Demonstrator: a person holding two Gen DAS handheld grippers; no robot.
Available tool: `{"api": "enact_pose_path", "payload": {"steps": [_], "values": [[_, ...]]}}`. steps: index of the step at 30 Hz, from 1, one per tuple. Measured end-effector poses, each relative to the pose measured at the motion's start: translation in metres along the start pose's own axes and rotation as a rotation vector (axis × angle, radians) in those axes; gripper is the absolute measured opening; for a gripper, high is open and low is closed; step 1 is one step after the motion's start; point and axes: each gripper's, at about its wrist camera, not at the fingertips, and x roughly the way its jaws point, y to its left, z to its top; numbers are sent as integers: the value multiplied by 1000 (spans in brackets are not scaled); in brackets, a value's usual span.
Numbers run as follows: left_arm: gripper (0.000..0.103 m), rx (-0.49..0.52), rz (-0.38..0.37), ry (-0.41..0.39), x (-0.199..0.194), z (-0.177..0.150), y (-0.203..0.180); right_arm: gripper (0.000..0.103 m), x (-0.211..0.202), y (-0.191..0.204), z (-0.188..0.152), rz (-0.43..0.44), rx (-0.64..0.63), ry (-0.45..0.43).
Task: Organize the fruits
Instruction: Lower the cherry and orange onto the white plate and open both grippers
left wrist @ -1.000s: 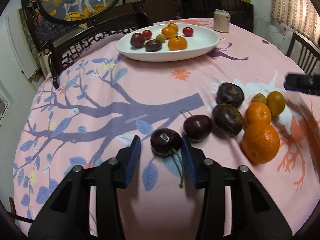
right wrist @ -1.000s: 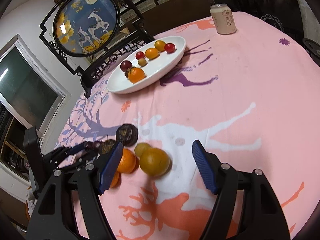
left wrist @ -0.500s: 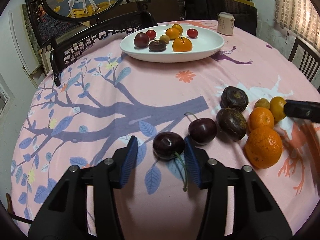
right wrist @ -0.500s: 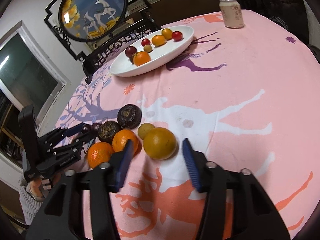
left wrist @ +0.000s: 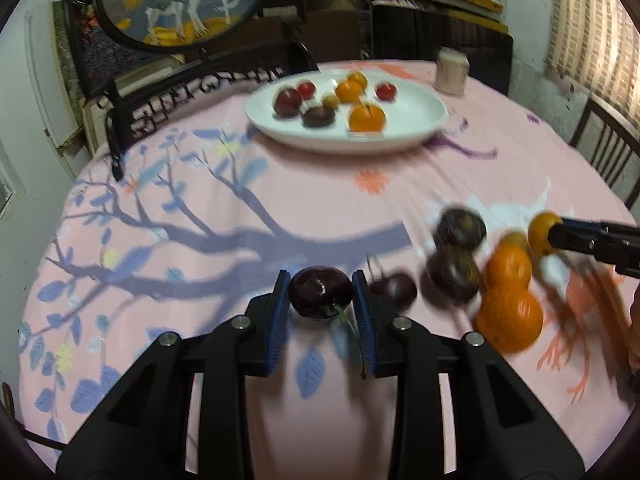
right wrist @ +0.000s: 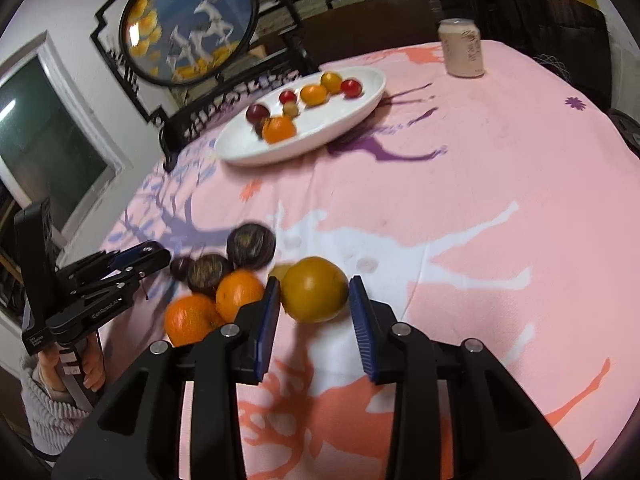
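Note:
My left gripper [left wrist: 321,294] is shut on a dark red cherry [left wrist: 321,297] with a green stem, just above the pink tablecloth. My right gripper [right wrist: 314,298] is shut on a yellow-orange citrus fruit [right wrist: 315,289]. Loose fruits lie beside them: a second cherry [left wrist: 393,290], two dark passion fruits [left wrist: 453,274], two oranges [left wrist: 509,316] and a small yellow fruit [right wrist: 280,271]. A white oval plate [left wrist: 416,128] at the far side holds several fruits. The left gripper also shows in the right wrist view [right wrist: 154,258].
A drink can [right wrist: 461,49] stands at the far right of the round table. A dark carved screen with a deer picture [left wrist: 176,0] stands behind the plate. A chair back [left wrist: 608,152] is at the right edge.
Both grippers have closed: the left on the cherry, the right on the yellow-orange citrus. Both views have moved closer to the fruit and are blurred by motion.

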Motion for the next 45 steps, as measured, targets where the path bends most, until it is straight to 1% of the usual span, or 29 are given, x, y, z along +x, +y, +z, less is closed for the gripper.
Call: {"api": "enact_pose_path", "payload": {"steps": [1, 4, 7, 9, 10, 11, 13, 14, 16, 18, 19, 20, 21, 25, 26, 30, 33, 34, 36, 39, 41, 42, 43, 44, 45], "values": [[32, -8, 0, -5, 0, 9, 2, 31, 0, -1, 7, 1, 9, -6], [32, -8, 31, -19, 7, 40, 3, 30, 3, 2, 33, 12, 17, -19], [32, -37, 19, -20, 24, 73, 5, 30, 14, 11, 66, 9, 6, -42], [32, -43, 18, -13, 37, 88, 4, 30, 23, 12, 78, 12, 9, -31], [32, -49, 17, -15, 43, 96, 3, 30, 30, 11, 82, 25, 4, 3], [32, -56, 4, -19, 46, 98, 4, 30, 33, 10, 81, 29, -6, 32], [32, -59, -30, -27, 47, 97, 4, 32, 24, 4, 65, 6, -28, 48], [32, -49, -28, -24, 47, 95, 3, 32, 20, 1, 57, 5, -36, 50], [32, -37, -24, -25, 45, 91, 4, 32, 12, -10, 38, 20, -14, 60], [32, -56, -53, -20, 43, 91, 5, 32, 16, -15, 28, 14, 15, 85], [32, -56, -55, -24, 42, 91, 5, 33, 21, -14, 27, 0, 14, 90], [32, -50, -45, -31, 40, 91, 3, 40, 25, -13, 29, -3, 9, 90], [32, -42, -33, -37, 38, 90, 2, 42, 28, -12, 30, -11, 8, 93], [32, -55, -35, -38, 34, 85, 4, 41, 40, -9, 27, 15, 18, 121], [32, -59, -35, -34, 34, 84, 5, 36, 39, -8, 26, 16, 13, 108], [32, -62, -37, -19, 38, 85, 5, 35, 32, -3, 30, -5, -4, 62], [32, -76, -44, -19, 41, 101, 8, 35, 30, -2, 52, 4, 10, 39], [32, -79, -43, -20, 43, 105, 9, 35, 30, 0, 65, 3, 16, 18], [32, -77, -19, -22, 51, 119, 8, 35, 34, 7, 88, -10, 8, -22], [32, -89, -11, -18, 68, 132, 5, 35, 51, 20, 119, -29, 1, -70], [32, -106, -17, -10, 79, 134, 5, 36, 65, 24, 131, -13, 4, -73], [33, -109, -10, 6, 88, 133, 4, 36, 71, 25, 135, -5, 3, -76], [35, -98, -3, 21, 94, 132, 3, 37, 80, 26, 138, -10, -3, -88], [41, -89, 5, 31, 99, 130, 3, 47, 83, 26, 139, -25, -7, -90], [44, -92, 10, 35, 103, 129, 4, 60, 86, 25, 137, -53, -16, -84]]}}
